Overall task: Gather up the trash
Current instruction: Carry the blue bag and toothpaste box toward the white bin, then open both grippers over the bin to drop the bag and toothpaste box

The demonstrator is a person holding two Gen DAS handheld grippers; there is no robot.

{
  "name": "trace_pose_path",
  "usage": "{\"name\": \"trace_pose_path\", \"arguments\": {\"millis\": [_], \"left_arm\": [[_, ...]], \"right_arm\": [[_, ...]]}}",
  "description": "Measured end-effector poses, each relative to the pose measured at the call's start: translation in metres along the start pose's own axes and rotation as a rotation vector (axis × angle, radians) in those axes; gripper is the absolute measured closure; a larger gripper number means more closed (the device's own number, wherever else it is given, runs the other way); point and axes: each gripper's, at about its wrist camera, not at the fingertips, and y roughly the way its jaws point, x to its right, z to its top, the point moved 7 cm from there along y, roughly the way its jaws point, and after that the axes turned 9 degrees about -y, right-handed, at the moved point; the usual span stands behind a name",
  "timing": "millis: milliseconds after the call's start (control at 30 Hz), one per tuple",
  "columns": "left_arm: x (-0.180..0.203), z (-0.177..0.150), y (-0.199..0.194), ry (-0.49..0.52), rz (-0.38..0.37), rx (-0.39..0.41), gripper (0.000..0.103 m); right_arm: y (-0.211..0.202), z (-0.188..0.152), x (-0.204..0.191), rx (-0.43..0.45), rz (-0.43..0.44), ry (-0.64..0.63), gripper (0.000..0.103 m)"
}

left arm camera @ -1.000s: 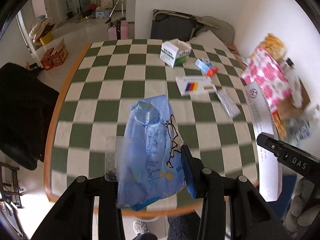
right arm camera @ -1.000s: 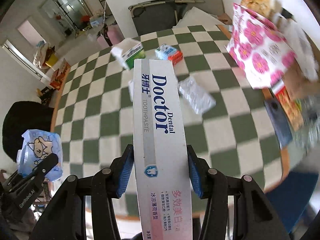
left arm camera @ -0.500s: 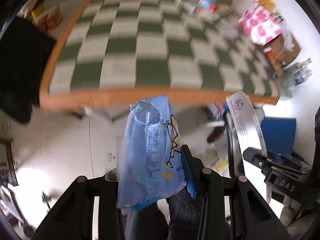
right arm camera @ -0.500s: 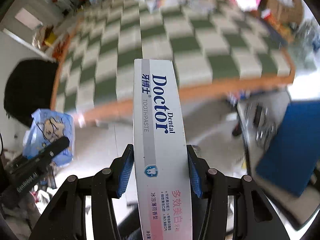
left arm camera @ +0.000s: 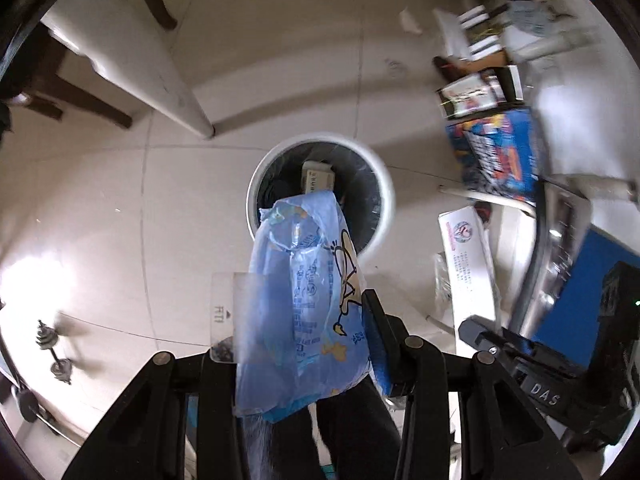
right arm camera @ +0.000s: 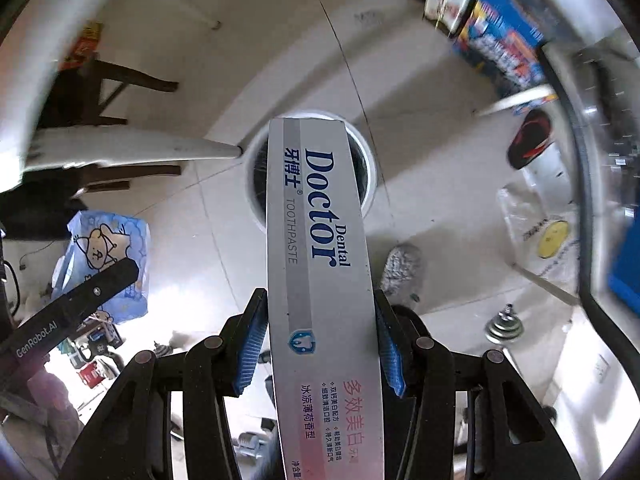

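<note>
Both grippers have been swung down from the checkered table to the bin (left arm camera: pixel 320 152) on the floor. A blue wrapper (left arm camera: pixel 304 300) is clamped in the left gripper (left arm camera: pixel 300 332) and a toothpaste box (right arm camera: pixel 320 248) in the right gripper (right arm camera: pixel 320 344), both above the bin's mouth. Each should be centred over the opening before being released, one at a time.

- Much of the round white waste bin with a black liner (right arm camera: pixel 370 168) is covered by the long silver toothpaste box (right arm camera: pixel 320 264), whose near end is cut off by the edge.
- The bin's near rim is hidden by the crumpled blue plastic wrapper (left arm camera: pixel 304 300).
- The far-right blue printed cartons (left arm camera: pixel 496 156) are blurred, their print unreadable.
</note>
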Motion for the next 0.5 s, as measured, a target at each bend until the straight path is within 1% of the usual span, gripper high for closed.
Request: {"name": "trace_pose_path", "arguments": {"millis": [33,67,100,167,233,267,300,333,367,400,467,500], "left_arm": [[-0.003,0.009,0.022,-0.011,-0.004,-0.014,0.068],[-0.009,0.016,0.037,-0.022,-0.009,-0.021,0.068],[-0.012,0.022,0.051,-0.026,-0.012,-0.029,0.068],[-0.016,0.032,0.080,-0.020,-0.024,-0.062,0.068],[-0.018,0.039,0.101,-0.025,-0.025,-0.082,0.067],[-0.019,0.042,0.109,-0.026,-0.030,-0.092,0.064],[-0.019,0.044,0.117,-0.027,-0.031,-0.104,0.052],[-0.021,0.047,0.120,-0.026,-0.030,-0.108,0.044],[-0.022,0.048,0.122,-0.024,-0.031,-0.101,0.024],[-0.023,0.050,0.122,-0.027,-0.023,-0.090,0.011],[-0.028,0.051,0.120,-0.035,-0.004,-0.078,0.007],[-0.032,0.051,0.118,-0.044,0.000,-0.073,0.006]], "right_arm": [[0.021,0.006,0.004,-0.014,0.008,0.002,0.051],[0.038,0.014,0.008,-0.026,0.015,0.006,0.050],[0.065,0.023,0.015,-0.043,0.024,0.013,0.050],[0.097,0.040,0.021,-0.066,0.041,0.009,0.050],[0.132,0.052,0.029,-0.090,0.049,0.004,0.050],[0.148,0.058,0.032,-0.099,0.051,0.002,0.050],[0.159,0.064,0.035,-0.104,0.047,-0.004,0.050],[0.167,0.069,0.034,-0.108,0.047,-0.011,0.050],[0.172,0.074,0.035,-0.109,0.049,-0.013,0.049],[0.181,0.080,0.036,-0.115,0.051,-0.019,0.049],[0.190,0.089,0.036,-0.123,0.067,-0.018,0.048],[0.194,0.091,0.038,-0.125,0.069,-0.018,0.036]]}}
